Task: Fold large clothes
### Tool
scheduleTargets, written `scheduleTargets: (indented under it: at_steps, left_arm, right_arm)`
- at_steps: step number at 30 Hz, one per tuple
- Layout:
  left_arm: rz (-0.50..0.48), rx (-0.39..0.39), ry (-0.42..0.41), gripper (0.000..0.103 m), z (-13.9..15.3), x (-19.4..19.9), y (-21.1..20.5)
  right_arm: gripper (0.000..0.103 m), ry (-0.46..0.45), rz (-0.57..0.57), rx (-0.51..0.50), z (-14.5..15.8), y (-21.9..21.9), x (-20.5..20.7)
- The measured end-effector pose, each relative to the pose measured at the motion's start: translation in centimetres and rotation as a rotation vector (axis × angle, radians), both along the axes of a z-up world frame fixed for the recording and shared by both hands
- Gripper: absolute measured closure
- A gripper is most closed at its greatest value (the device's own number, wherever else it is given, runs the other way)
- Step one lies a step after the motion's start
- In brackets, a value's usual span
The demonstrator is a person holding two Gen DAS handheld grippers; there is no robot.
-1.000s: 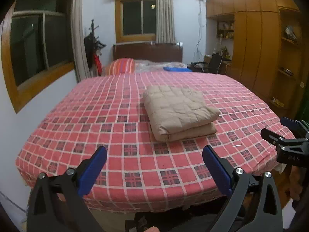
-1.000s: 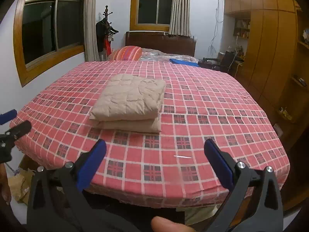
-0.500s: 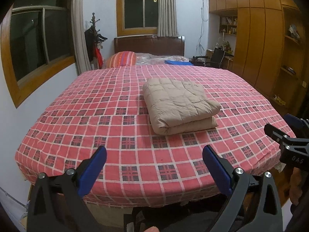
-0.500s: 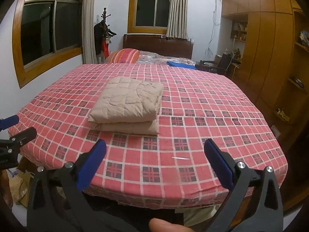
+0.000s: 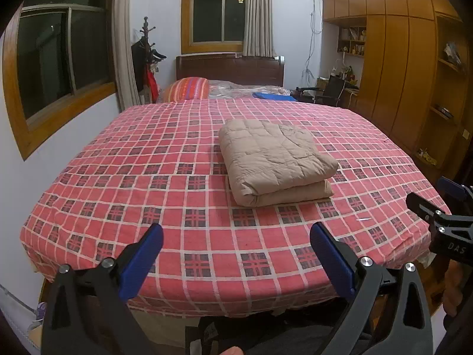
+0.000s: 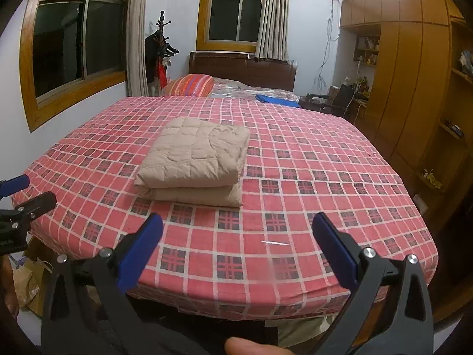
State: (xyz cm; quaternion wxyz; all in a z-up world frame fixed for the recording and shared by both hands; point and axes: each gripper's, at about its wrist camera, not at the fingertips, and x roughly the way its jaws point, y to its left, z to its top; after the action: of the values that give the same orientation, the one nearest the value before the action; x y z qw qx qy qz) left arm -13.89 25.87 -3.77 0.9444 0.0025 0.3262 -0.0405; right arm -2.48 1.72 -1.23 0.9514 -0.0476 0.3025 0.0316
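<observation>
Beige quilted garment [image 5: 276,162]: folded into a thick rectangle, lying mid-bed on the red checked bedspread [image 5: 165,177], well back from the near edge (bare cloth on every side). Left tool [image 5: 236,242] and right tool [image 6: 238,238]: both spread wide, holding nothing, hovering off the foot of the bed. Wardrobe wall [image 6: 414,88] close along the right edge; striped pillow [image 5: 186,88] at the headboard.

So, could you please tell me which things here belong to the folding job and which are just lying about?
Job:
- folded beige quilted garment
- left gripper, open
- right gripper, open

Lying about:
- striped pillow
- blue cloth
- coat stand
</observation>
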Motion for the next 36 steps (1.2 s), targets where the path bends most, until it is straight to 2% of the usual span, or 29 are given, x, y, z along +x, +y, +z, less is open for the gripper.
scheduleTargets:
  at_steps: [36]
  left_arm:
    - [0.002, 0.001, -0.005, 0.004, -0.07, -0.01, -0.28]
  right_arm:
    - [0.003, 0.003, 0.011, 0.001, 0.15, 0.00, -0.04]
